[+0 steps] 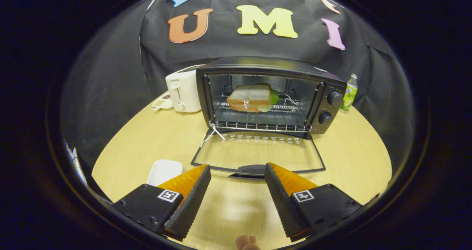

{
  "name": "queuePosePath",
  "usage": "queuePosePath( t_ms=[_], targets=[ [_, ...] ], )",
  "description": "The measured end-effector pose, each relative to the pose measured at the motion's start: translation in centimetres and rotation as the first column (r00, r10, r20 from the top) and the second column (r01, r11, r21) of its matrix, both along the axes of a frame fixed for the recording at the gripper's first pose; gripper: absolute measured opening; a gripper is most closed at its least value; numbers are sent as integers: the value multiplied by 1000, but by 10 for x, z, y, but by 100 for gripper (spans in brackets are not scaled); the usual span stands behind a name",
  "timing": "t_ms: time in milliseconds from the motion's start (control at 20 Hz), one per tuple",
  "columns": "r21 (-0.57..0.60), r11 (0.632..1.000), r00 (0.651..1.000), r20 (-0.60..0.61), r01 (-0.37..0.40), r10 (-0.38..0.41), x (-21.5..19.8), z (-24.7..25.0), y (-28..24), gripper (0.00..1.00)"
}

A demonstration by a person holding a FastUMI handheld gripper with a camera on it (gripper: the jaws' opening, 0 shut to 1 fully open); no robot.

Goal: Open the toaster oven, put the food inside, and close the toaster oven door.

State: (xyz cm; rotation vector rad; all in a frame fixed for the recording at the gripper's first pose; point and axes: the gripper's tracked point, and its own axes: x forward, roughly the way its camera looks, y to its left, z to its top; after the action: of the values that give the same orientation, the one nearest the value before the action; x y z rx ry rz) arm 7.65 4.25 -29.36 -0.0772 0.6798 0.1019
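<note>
A black toaster oven [328, 86] stands on the wooden table beyond my fingers, its glass door [258, 152] folded down flat toward me. A sandwich [249, 98] with white bread and a green leaf lies on the wire rack [261, 119] inside. The door's handle [250, 170] sits just ahead of my fingertips, roughly midway between them. My gripper [238, 172] is open above the table, with nothing between its fingers.
A white toaster [183, 91] stands left of the oven, with a small dish [162, 103] beside it. A green-labelled bottle [349, 93] is to the oven's right. A white plate [165, 170] lies near my left finger. Part of a hand [247, 242] shows below.
</note>
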Motion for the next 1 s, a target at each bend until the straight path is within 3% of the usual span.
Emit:
queuePosePath(
  t_ms=[150, 400, 550, 850, 1000],
  targets=[
    [31, 998, 997, -56, 52, -50, -1, -19, -9, 96],
    [3, 998, 993, -93, 70, -69, 1, -37, -15, 96],
    [-16, 997, 995, -62, 75, -76, 5, -33, -16, 96],
    [6, 986, 983, -90, 164, -163, 2, -46, -24, 96],
    [21, 987, 985, -75, 157, -155, 8, -46, -22, 95]
  ],
)
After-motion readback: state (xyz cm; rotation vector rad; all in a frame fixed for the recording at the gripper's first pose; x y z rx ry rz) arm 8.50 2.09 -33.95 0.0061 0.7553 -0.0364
